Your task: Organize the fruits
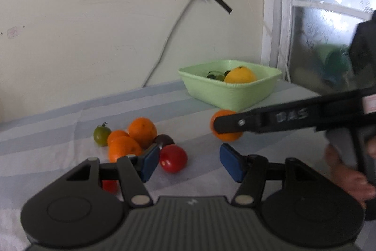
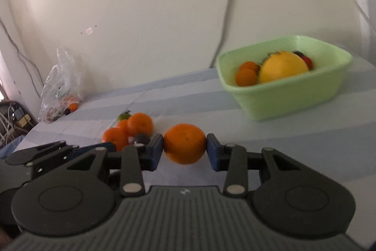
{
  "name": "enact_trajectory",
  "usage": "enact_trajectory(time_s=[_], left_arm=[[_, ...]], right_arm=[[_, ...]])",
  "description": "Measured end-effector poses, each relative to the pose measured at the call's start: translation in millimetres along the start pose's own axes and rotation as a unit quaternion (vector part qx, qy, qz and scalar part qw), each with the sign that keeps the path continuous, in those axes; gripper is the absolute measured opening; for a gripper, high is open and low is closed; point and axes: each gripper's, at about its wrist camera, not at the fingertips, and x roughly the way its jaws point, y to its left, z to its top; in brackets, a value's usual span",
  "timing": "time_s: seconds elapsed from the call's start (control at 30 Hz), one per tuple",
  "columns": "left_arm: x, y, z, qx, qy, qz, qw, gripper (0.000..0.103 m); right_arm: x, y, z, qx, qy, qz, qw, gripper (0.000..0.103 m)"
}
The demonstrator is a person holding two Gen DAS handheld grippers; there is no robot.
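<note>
Orange [image 2: 184, 144] clamped in right gripper [image 2: 184, 149], w/ bare cloth [image 2: 270, 145] before basket [image 2: 282, 95].

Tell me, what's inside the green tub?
The green tub holds a big yellow fruit, two small oranges, something red and something dark. Anything beneath them is hidden.

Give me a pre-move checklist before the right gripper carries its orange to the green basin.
1. Right gripper pads against the orange on both sides: ok.
2. Grip firm enough to lift: cannot tell.
3. Green basin has room beside the yellow citrus fruit: ok.
4. Left gripper open and empty, near the red tomato: ok.
5. Striped cloth between orange and basin free of obstacles: ok.
</note>
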Motion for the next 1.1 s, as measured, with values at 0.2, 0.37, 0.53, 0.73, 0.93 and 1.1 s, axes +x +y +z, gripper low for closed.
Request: enact_trajectory(time_s=[0.2,0.37,0.53,0.73,0.93,1.1], left_arm=[[11.5,7.1,3.9,-0.023,0.019,0.021,0.9993,0.038],[13.5,8.5,2.5,-0.032,0.027,0.030,0.9987,0.031],[16.1,8.1,1.8,-0.031,0.045,0.032,0.9980,0.031],[-5.4,4.5,-7.7,-0.053,0.028,-0.009,0.9982,0.030],[-17.9,-16.9,-14.9,-0.041,0.027,-0.076,0.9959,0.030],[-13.6,-37.7,-15.5,-0.019,0.038,-0.095,0.9946,0.031]], right_arm=[[-1.2,-1.7,2.0,0.004,-0.015,0.009,1.000,0.043],[-3.3,-3.0,2.6,0.001,-0.020,0.010,1.000,0.043],[-3.3,-4.0,1.5,0.004,-0.020,0.009,1.000,0.043],[-9.1,3.6,-1.6,-0.018,-0.024,-0.012,0.999,0.043],[-35.3,-0.8,-15.8,-0.025,-0.036,-0.044,0.998,0.043],[-55.4,-6.3,-28.5,-0.038,-0.046,-0.080,0.995,0.043]])
